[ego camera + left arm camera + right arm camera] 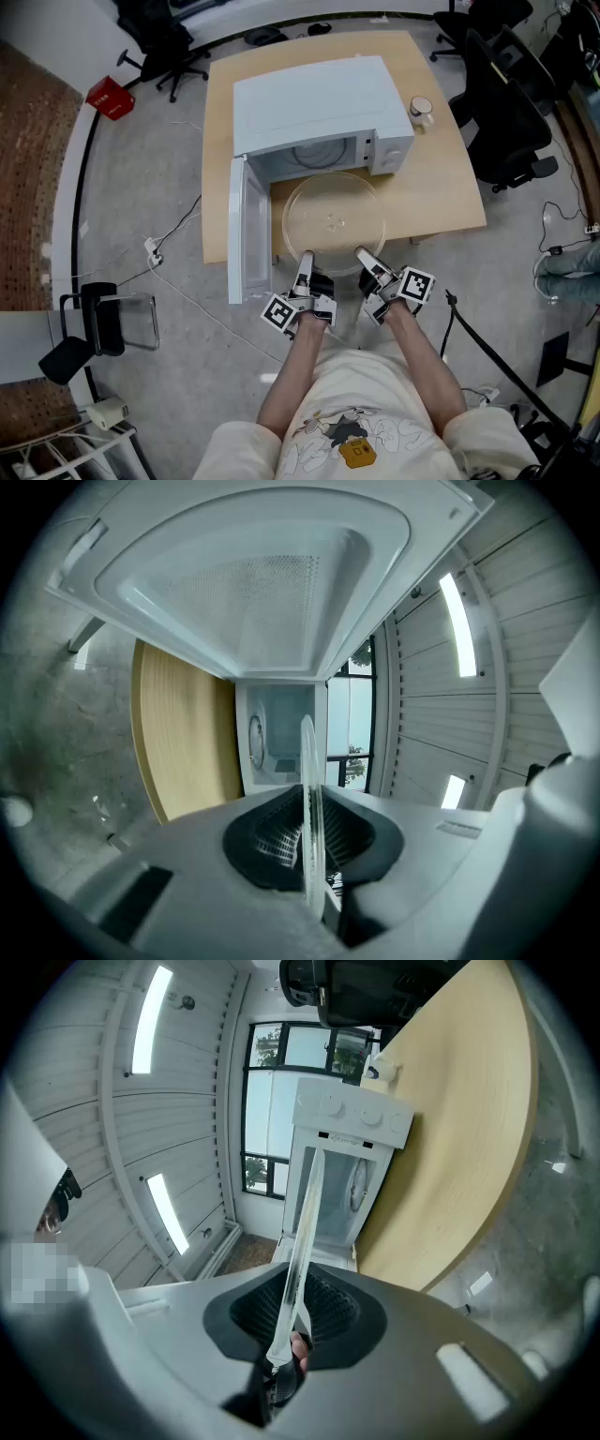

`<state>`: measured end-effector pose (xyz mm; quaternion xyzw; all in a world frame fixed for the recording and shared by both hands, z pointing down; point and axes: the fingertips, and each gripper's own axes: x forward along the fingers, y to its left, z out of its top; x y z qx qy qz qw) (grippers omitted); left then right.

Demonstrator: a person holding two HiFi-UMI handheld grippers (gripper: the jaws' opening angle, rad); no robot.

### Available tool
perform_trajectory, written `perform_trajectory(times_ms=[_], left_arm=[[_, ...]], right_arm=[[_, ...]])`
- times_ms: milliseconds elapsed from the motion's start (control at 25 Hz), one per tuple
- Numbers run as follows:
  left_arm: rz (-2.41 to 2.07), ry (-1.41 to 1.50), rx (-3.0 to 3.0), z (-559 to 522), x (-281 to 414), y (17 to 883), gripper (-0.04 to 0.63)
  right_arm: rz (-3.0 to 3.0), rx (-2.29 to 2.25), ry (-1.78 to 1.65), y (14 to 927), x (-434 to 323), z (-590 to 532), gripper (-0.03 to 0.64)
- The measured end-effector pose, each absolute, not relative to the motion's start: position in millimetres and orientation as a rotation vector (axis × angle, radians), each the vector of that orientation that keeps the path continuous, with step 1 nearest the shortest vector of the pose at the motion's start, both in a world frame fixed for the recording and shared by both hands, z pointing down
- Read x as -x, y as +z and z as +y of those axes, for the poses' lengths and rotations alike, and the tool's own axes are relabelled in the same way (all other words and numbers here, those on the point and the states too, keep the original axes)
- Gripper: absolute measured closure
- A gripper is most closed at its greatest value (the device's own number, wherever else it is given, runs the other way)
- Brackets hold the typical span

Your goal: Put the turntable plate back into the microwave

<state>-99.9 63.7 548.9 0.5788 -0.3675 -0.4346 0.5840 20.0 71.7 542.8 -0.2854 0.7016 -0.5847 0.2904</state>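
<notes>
Your left gripper (306, 264) and right gripper (367, 262) each pinch the near rim of the turntable plate (335, 220), so it hangs level and balanced just outside the open microwave (309, 98), lined up to slide in.

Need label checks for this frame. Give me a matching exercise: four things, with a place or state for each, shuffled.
Things:
1. glass plate
2. microwave door
3. cup
4. red box

Places or states:
a. on the floor, far left in the head view
b. swung open
c. clamped at its near rim by the left gripper and right gripper
d. on the table, right of the microwave

Pairs: 1-c, 2-b, 3-d, 4-a
</notes>
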Motion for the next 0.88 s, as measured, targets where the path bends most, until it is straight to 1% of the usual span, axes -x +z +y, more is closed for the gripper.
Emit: perform_trajectory(times_ms=[880], left_arm=[[-0.864,-1.037,-1.353,62.9,103.6,542.7,0.565]], right_arm=[[1.919,0.734,-1.562,536.1,-16.3,67.3,0.555]])
